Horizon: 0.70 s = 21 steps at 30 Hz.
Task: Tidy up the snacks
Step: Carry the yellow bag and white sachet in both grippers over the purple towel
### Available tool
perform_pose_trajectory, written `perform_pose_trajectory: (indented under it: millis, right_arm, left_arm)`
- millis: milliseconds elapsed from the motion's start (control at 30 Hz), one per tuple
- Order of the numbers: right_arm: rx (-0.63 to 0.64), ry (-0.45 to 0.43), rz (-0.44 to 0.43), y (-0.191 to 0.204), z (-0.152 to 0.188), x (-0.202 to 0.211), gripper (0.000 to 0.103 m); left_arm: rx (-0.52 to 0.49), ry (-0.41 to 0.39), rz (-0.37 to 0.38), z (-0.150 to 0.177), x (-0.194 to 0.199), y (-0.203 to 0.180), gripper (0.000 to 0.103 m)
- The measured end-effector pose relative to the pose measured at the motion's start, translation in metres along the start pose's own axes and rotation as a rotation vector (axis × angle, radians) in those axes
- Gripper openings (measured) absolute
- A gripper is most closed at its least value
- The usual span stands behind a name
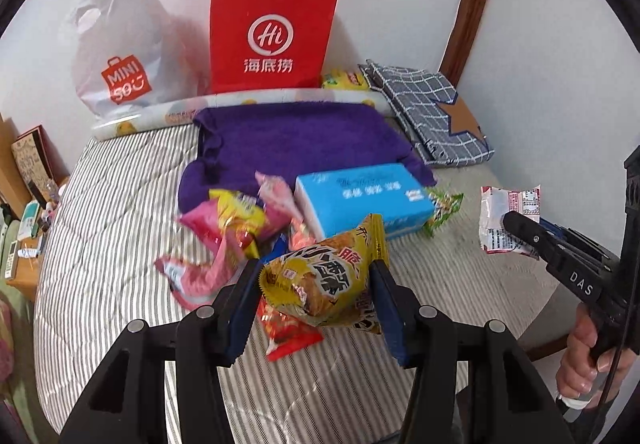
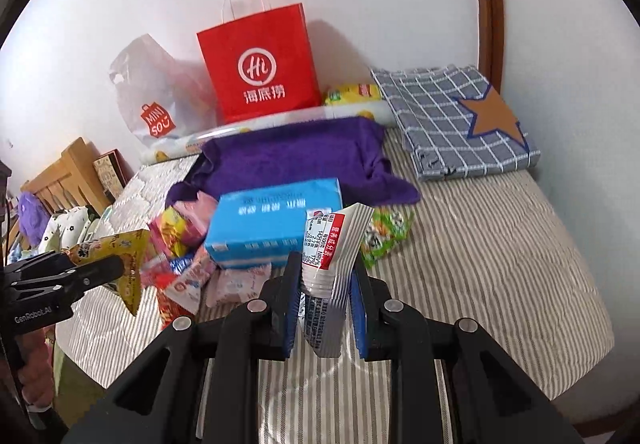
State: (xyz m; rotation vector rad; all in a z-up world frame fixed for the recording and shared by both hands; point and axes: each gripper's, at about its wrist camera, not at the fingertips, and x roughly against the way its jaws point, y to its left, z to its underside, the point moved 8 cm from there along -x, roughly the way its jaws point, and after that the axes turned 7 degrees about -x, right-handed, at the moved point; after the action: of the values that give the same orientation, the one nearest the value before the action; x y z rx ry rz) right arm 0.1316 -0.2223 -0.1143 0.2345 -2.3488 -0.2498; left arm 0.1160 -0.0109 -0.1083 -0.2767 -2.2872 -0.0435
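My left gripper is shut on a yellow snack packet and holds it above the striped bed. It also shows at the left of the right wrist view. My right gripper is shut on a white and red snack packet, lifted off the bed; it shows in the left wrist view at the right. A pile of pink, yellow and red snack packets lies beside a blue tissue box. A green packet lies right of the box.
A red paper bag and a white Miniso plastic bag stand against the wall behind a purple towel. A folded checked cloth lies at the back right. A wooden bedside shelf is at the left.
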Motion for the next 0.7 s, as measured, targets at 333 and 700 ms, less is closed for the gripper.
perform_pose_trajectory:
  millis: [333,700]
  right_arm:
    - [0.015,-0.029,0.008,0.004,-0.041,-0.001,0.023]
    - [0.024,-0.037,0.005,0.001,-0.078,-0.021,0.023]
  left_arm:
    - [-0.031,-0.018,0.011,-0.051,-0.009,-0.017,0.052]
    - [-0.027,-0.012,0.018,-0.090,-0.032,-0.019,0.052]
